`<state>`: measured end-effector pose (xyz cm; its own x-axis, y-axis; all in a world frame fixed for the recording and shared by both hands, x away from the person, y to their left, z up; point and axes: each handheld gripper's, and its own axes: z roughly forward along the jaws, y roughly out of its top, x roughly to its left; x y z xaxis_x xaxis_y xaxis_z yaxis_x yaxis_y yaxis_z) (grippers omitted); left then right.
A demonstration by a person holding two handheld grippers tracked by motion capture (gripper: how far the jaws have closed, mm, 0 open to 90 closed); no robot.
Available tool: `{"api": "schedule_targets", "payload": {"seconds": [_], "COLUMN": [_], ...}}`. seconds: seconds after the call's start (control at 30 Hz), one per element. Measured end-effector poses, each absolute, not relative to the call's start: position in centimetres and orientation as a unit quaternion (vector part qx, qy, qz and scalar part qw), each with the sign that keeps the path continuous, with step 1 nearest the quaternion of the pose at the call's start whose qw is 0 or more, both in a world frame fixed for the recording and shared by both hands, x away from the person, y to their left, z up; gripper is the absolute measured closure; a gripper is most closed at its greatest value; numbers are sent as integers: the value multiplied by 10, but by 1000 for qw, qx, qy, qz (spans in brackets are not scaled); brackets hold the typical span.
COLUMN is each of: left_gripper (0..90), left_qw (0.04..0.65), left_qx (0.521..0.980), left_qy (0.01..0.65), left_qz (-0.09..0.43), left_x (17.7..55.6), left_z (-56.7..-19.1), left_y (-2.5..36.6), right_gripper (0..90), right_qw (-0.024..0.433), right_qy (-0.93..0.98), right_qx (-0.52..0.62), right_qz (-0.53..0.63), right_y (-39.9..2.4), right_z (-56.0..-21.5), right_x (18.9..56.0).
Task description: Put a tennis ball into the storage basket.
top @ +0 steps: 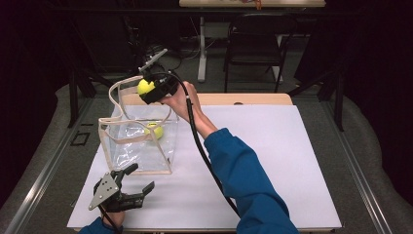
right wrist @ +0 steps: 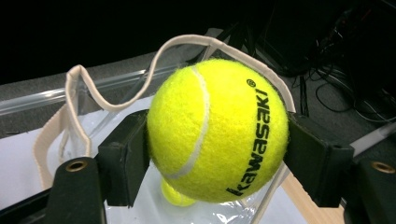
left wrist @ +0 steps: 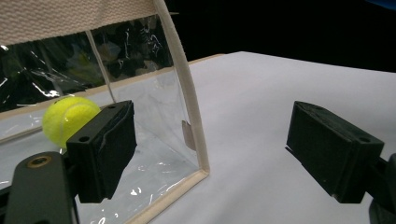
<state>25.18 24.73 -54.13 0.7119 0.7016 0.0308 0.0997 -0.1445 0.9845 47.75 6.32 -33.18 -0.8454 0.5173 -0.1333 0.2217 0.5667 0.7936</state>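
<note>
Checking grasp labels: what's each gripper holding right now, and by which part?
Right gripper clamps a tennis ball across its middle, one pad on each side, above the clear bag. Left gripper is open and holds nothing.

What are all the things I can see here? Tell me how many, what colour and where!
Tennis ball in the fingers: one, yellow-green, printed "kawasaki", held above the bag's opening.
Tennis ball in the bag: one, yellow-green, lying on the bag's bottom.
Bag: one, clear plastic with cream trim and handles, standing open on the left of the sheet.
Sheet: one, white, covering the table.
Table: one, light wood, edge showing at the far side.
Folding chair: one, black, behind the table.
Right gripper: one, black, fingers shut on the ball, over the bag.
Left gripper: one, black, fingers open, near the bag's front corner.
Sleeves: two, blue, at the bottom.
</note>
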Motion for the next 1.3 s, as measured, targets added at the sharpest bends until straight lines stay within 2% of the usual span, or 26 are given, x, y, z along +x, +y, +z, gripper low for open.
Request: {"api": "schedule_targets", "payload": {"seconds": [0.83, 1.3], "left_gripper": [158, 159], "left_qw": [599, 597], "left_qx": [709, 713], "left_qy": [278, 274], "left_qz": [246, 246], "left_x": [253, 251], "left_z": [-541, -540], "left_y": [248, 248], "right_gripper": [271, 267], "right_qw": [189, 175], "right_qy": [894, 904], "right_qx": [202, 213], "right_qz": [351, 326], "right_y": [84, 89], "right_z": [-333, -340], "right_x": [480, 489]}}
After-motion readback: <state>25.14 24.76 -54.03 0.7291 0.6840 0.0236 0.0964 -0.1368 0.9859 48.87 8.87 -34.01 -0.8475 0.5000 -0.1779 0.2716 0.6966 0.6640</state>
